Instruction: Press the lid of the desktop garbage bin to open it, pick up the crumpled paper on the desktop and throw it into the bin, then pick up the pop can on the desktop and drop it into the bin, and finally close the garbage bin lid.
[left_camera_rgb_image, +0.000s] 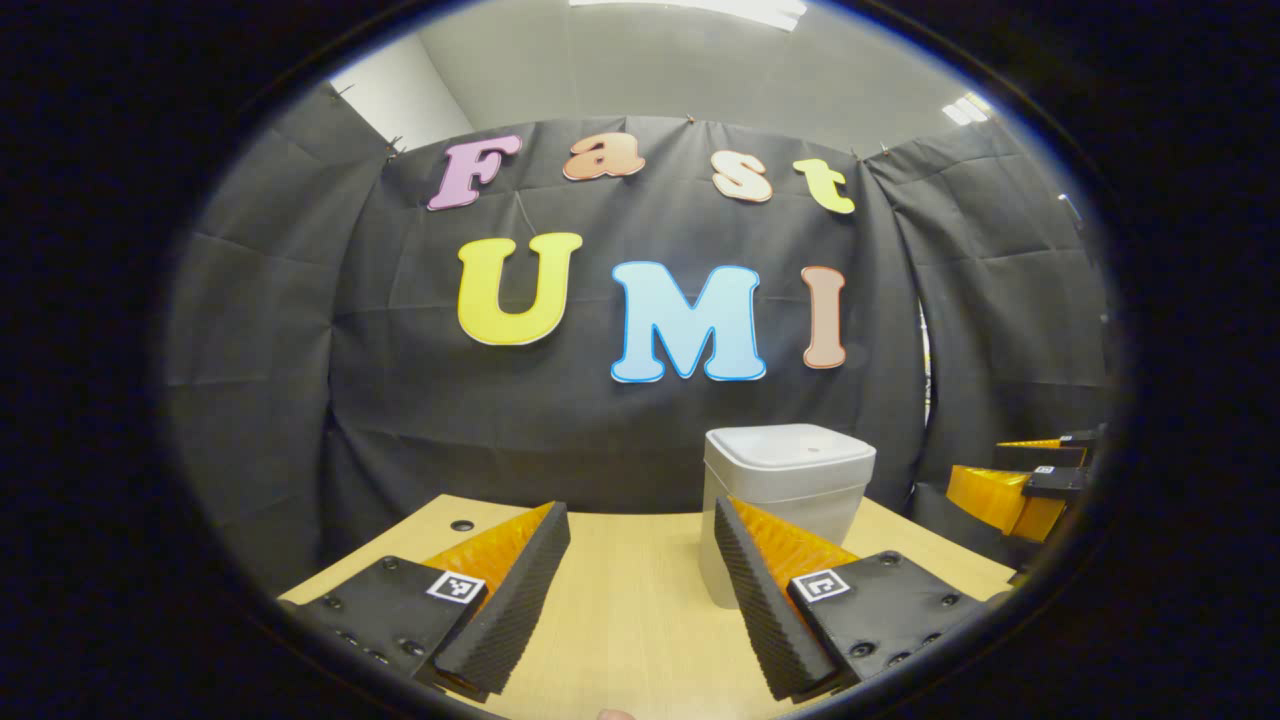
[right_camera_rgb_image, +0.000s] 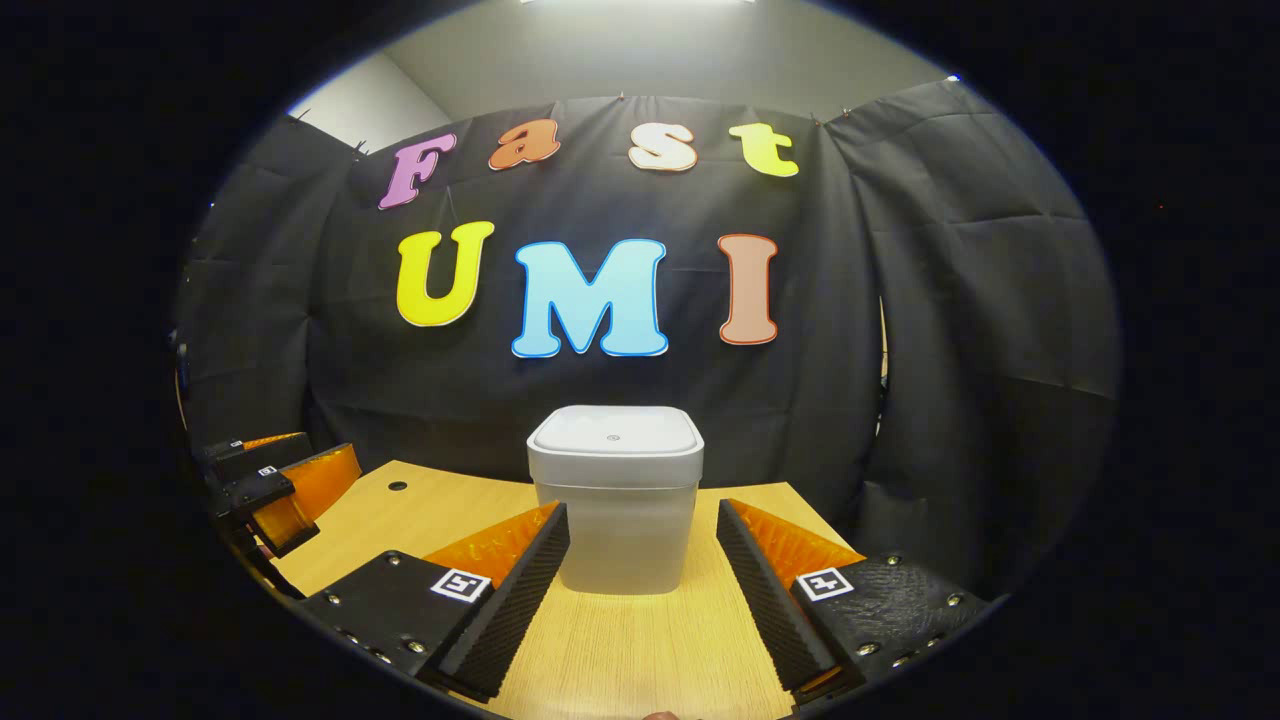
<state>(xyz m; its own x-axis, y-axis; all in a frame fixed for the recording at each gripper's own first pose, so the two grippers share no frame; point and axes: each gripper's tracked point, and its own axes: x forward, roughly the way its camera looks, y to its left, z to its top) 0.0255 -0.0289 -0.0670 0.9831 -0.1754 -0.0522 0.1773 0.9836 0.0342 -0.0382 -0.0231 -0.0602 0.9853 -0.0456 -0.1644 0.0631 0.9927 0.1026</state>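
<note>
Both hand-held grippers, left and right, are held wide and empty above the counter. Straight ahead at twelve o'clock, the garbage bin is seen closed; its lid must be pressed first.

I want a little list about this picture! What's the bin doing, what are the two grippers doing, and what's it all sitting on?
bin: white garbage bin standing upright on the table
lid: lid shut, nothing touching it
table: light wooden table with a small round hole near its far left corner
left gripper: left gripper open, holding nothing, bin ahead to its right
right gripper: right gripper open, holding nothing, pointed straight at the bin
</note>
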